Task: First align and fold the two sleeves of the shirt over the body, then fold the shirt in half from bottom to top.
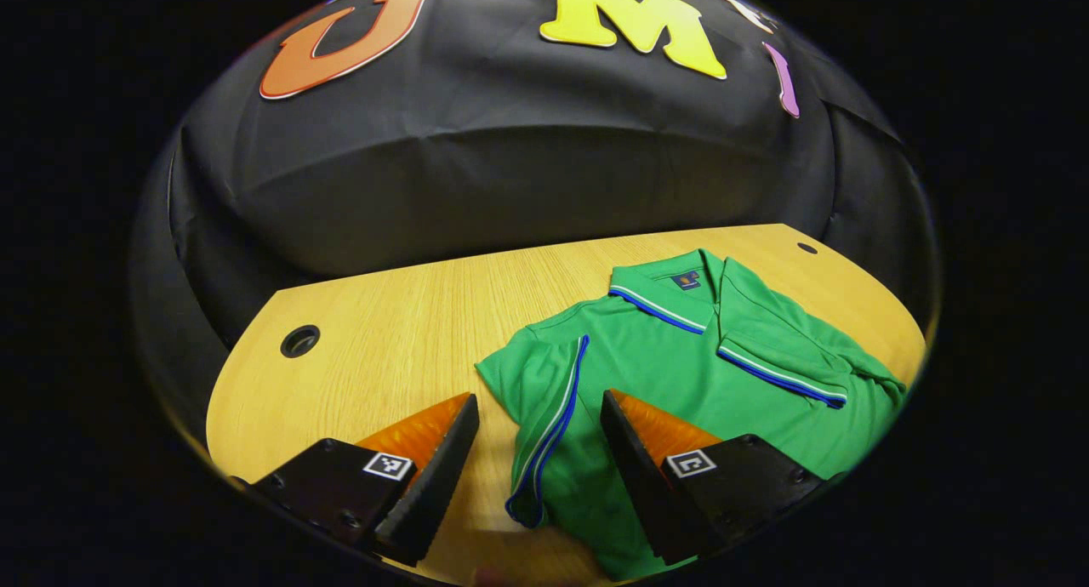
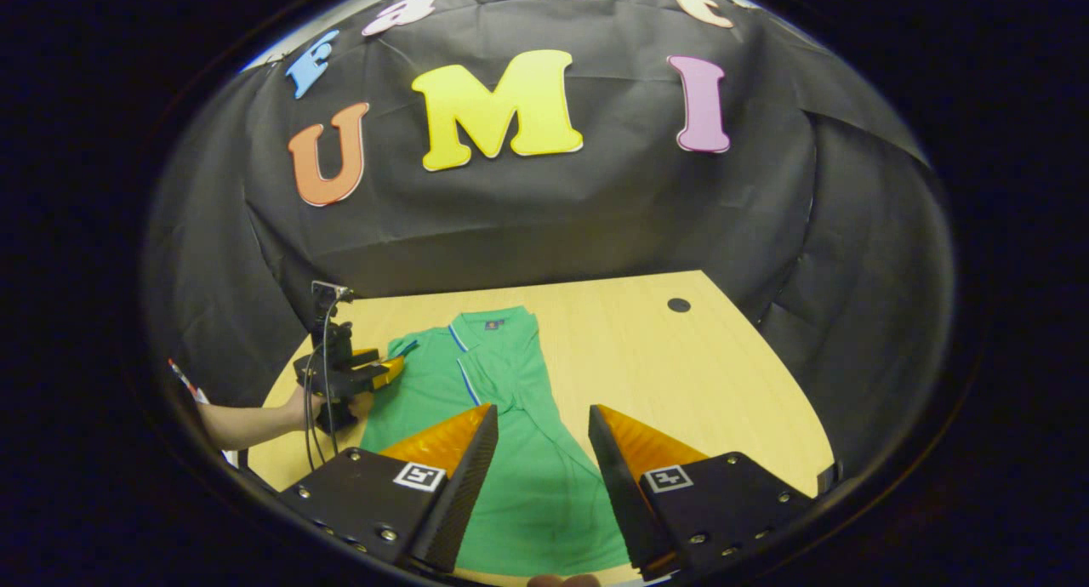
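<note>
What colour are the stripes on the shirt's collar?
White and blue, on the green polo shirt's collar, clearest in the left gripper view.

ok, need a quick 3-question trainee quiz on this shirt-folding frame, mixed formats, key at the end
1. True or false: the green polo shirt lies collar-end toward the booth's back wall on the wooden table.
2. Multiple choice: in the left gripper view, the left gripper is (A) shut on a sleeve, (B) open above the striped sleeve, (C) shut on the collar.
3. Fill in: in the right gripper view, the right gripper is ____ above the shirt's lower body.

Key: 1 true; 2 B; 3 open.
</note>
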Available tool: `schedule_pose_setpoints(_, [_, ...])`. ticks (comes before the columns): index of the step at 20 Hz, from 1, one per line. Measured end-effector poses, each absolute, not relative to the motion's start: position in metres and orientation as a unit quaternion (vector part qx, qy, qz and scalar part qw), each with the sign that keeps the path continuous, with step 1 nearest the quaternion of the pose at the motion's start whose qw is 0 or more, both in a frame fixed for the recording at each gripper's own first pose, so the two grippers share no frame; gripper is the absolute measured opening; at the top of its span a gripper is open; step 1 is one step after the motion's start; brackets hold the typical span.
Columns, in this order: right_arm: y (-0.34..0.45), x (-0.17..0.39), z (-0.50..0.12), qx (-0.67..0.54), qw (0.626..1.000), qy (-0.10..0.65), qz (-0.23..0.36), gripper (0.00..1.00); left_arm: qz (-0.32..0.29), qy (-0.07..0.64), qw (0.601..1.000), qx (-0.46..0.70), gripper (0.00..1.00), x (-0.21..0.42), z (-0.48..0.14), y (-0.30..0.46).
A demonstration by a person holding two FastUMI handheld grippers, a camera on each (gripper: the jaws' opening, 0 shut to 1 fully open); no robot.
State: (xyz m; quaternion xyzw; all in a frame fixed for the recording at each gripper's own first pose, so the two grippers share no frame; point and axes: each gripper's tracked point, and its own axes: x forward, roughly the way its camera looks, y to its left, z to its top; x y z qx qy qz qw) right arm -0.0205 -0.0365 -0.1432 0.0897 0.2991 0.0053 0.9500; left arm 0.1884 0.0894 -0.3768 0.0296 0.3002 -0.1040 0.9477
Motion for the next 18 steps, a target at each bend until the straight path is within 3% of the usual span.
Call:
schedule_pose_setpoints(2, [-0.035, -0.017, -0.146, 0.092, 0.950, 0.299, 0.006, 0.70, -0.107, 0.315, 0.943, 0.021, 0.80, 0.190, -0.383, 0.091])
schedule_pose_setpoints(9, [-0.035, -0.017, -0.164, 0.118, 0.943, 0.310, 0.009, 0.70, -0.125, 0.328, 0.936, 0.039, 0.22, 0.187, -0.383, 0.095])
schedule_pose_setpoints(13, [-0.034, -0.017, -0.166, 0.125, 0.943, 0.309, 0.006, 0.70, -0.131, 0.313, 0.940, 0.027, 0.08, 0.185, -0.365, 0.092])
schedule_pose_setpoints(18, [-0.035, -0.016, -0.165, 0.146, 0.941, 0.306, 0.002, 0.70, -0.155, 0.292, 0.943, 0.033, 0.04, 0.180, -0.328, 0.070])
